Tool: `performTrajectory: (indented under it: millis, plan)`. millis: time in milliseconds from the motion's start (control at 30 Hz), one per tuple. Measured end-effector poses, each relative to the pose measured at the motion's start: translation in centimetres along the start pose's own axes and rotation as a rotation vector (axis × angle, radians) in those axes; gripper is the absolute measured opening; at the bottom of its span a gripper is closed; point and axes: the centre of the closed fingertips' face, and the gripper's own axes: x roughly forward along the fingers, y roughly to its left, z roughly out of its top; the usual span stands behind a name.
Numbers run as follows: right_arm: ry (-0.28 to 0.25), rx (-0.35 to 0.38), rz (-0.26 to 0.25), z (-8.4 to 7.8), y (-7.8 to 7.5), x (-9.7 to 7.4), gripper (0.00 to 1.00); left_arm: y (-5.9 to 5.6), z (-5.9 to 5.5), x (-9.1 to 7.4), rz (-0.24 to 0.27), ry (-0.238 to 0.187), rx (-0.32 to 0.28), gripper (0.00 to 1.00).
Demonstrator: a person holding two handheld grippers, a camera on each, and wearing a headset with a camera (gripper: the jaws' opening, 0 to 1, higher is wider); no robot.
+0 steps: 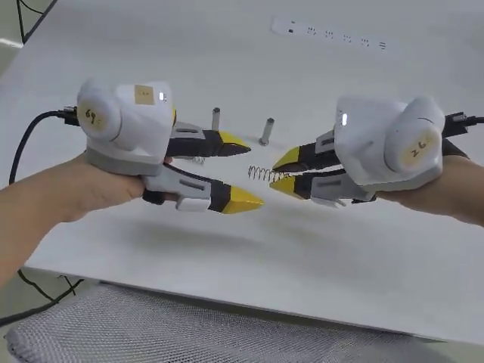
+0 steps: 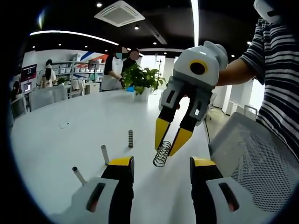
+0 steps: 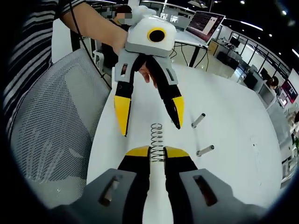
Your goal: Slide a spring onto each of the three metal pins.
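Steel coil in the air: the spring (image 1: 261, 174) is pinched at one end between the yellow tips of the right claw (image 1: 281, 174), which is clenched on it. The rest of the coil sticks out free toward the left claw (image 1: 243, 172). Both claws are held above the white bench (image 1: 302, 257), over its middle, tips facing each other and close but apart.

The left claw is released, its jaws spread wide with nothing gripped. In the right gripper view the spring's free end comes about level with those spread tips, in the gap between them, touching neither. The left hand (image 1: 68, 189) and the right hand (image 1: 454, 189) each grip a claw body.

On the bench, toward the far edge from the claws, a bare pin (image 1: 215, 119) stands upright, with a second bare pin (image 1: 266, 131) beside it and apart. In the left gripper view a sprung pin (image 2: 131, 138) stands in a row with the two bare ones, a coil around its length.

A power strip (image 1: 329, 32) lies near the far edge. A grey mesh chair (image 1: 189, 333) sits below the near edge.
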Motion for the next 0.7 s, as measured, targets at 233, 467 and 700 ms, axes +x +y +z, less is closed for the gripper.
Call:
performTrajectory:
  millis: [233,467,700]
  plan:
    - [-0.013,-0.009,-0.002,0.3,0.0,-0.5,0.12,-0.2,0.0,0.2,-0.019,0.0,-0.005,0.34]
    - [-0.019,-0.023,-0.003,0.3,-0.1,-0.8,0.12,-0.3,0.6,0.5,-0.035,-0.018,0.002,0.24]
    - [-0.027,-0.026,0.0,0.5,0.1,-1.0,0.12,-0.4,0.7,0.6,-0.045,-0.021,0.007,0.17]
